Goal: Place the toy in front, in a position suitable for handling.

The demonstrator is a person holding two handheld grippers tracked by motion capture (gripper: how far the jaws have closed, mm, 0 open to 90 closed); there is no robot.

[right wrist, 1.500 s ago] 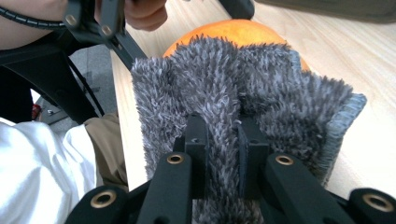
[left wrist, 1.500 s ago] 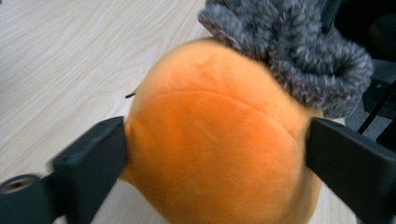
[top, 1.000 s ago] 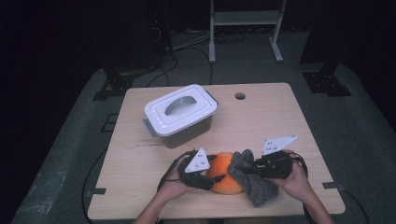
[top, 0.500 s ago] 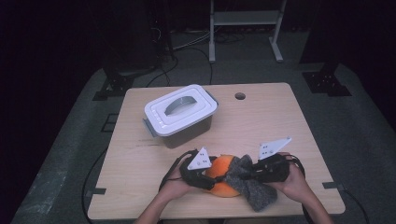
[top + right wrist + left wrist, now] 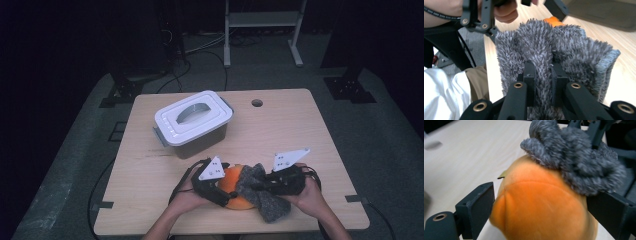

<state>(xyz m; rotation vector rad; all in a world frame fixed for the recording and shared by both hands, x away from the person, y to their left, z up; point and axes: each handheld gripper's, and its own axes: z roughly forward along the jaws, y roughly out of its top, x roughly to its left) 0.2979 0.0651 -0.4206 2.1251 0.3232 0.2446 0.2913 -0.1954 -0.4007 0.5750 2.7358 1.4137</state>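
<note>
An orange plush toy lies near the table's front edge, with a grey fluffy cloth draped over its right side. My left gripper reaches in from the left. Its jaws have just been opening, and they now stand wide on either side of the toy without squeezing it. The cloth covers the toy's far top. My right gripper comes from the right and is shut on a fold of the cloth, which bunches up between its two jaws.
A grey box with a white handled lid stands at the left middle of the wooden table. A small round hole is near the far edge. Dark floor, cables and a metal stand lie beyond the table.
My right gripper has edged a little left and toward the front with the cloth over the toy. My left hand has kept its place.
</note>
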